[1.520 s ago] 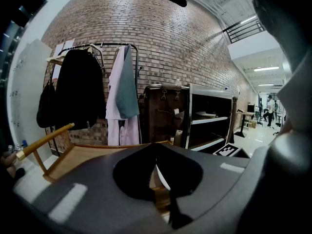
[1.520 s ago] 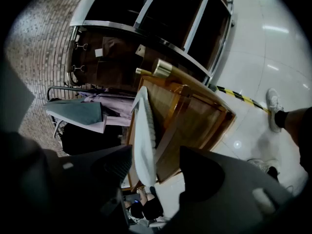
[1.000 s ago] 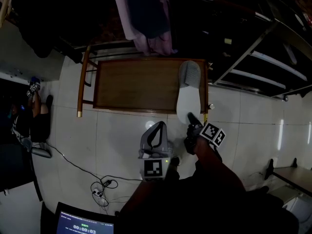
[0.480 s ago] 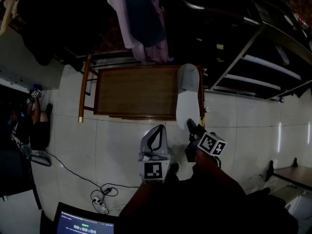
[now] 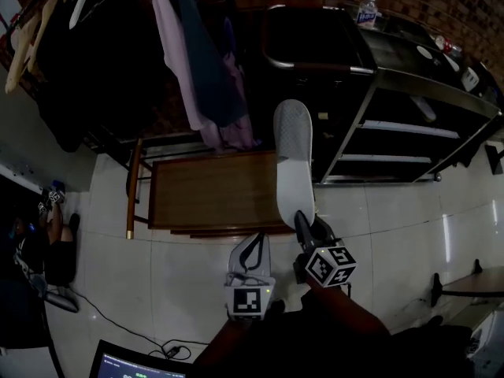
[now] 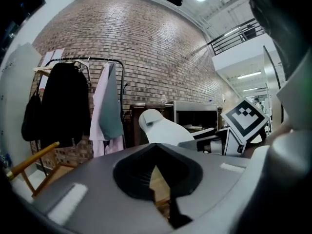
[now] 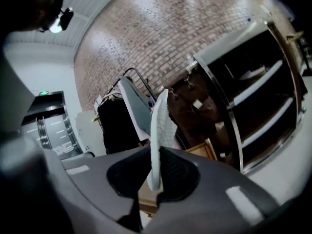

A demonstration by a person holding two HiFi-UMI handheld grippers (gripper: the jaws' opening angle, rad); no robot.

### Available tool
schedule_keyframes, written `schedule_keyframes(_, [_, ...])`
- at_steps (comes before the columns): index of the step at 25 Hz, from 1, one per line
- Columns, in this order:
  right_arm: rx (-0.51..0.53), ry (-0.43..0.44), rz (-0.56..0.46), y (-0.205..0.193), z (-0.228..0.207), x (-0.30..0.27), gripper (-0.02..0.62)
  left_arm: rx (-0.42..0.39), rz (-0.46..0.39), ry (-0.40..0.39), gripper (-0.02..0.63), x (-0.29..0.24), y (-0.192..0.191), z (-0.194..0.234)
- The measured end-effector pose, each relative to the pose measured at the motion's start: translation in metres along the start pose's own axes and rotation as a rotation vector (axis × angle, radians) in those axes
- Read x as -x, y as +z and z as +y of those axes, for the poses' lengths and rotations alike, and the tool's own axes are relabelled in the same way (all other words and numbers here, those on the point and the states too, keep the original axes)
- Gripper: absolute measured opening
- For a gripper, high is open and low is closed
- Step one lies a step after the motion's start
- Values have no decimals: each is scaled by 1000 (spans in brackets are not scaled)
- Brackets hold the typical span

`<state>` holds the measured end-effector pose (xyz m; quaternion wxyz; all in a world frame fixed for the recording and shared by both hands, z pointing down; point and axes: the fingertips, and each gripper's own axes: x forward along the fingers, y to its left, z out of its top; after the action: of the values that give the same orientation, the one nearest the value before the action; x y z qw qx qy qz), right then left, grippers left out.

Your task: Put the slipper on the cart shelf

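A white slipper (image 5: 293,164) with a grey toe cap hangs in the air over the right end of a low wooden table (image 5: 205,199). My right gripper (image 5: 303,220) is shut on its heel, and the toe points away from me toward the black metal cart (image 5: 409,124) and its shelves. In the right gripper view the slipper (image 7: 158,130) stands edge-on between the pads of that gripper (image 7: 155,184), with the cart (image 7: 243,96) to the right. My left gripper (image 5: 253,239) is shut and holds nothing, low beside the right one. In the left gripper view the slipper (image 6: 161,130) rises ahead.
A clothes rack with a pink and a dark garment (image 5: 197,69) hangs behind the wooden table. A water bottle (image 5: 367,10) stands on the cart's top. A chair's wooden frame (image 5: 132,187) is left of the table. The floor is pale tile (image 5: 394,227).
The right gripper has lifted the slipper off the wooden table and raised it toward the cart. The head view has tilted upward. The left gripper has stayed low and shut.
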<state>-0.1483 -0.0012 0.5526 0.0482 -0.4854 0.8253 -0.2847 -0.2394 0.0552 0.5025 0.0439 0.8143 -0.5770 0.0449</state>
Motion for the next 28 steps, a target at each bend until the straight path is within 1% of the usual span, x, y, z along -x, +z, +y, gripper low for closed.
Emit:
schedule_keyframes(2, [75, 3, -49, 22, 12, 6, 32, 0, -18, 3, 17, 2, 13, 1])
schedule_keyframes(5, [184, 1, -128, 56, 24, 15, 32, 8, -28, 24, 17, 0, 22, 8])
schedule_keyframes(7, [241, 0, -173, 75, 32, 21, 32, 8, -54, 38, 17, -3, 36, 15])
schedule_keyframes(10, [327, -16, -229, 95, 43, 32, 32, -10, -82, 55, 17, -1, 53, 24])
schedule_keyframes(13, [454, -45, -283, 110, 54, 43, 34, -41, -102, 61, 17, -1, 66, 31])
schedule_keyframes(15, [503, -51, -315, 120, 60, 46, 34, -47, -116, 69, 17, -3, 72, 35])
schedule_keyframes(17, [515, -54, -336, 126, 62, 49, 34, -47, -128, 78, 17, -2, 77, 39])
schedule_keyframes(21, [509, -69, -346, 132, 57, 54, 35, -47, -131, 79, 17, -3, 80, 41])
schedule_keyframes(28, [524, -83, -361, 135, 54, 55, 37, -50, -132, 46, 17, -6, 80, 35])
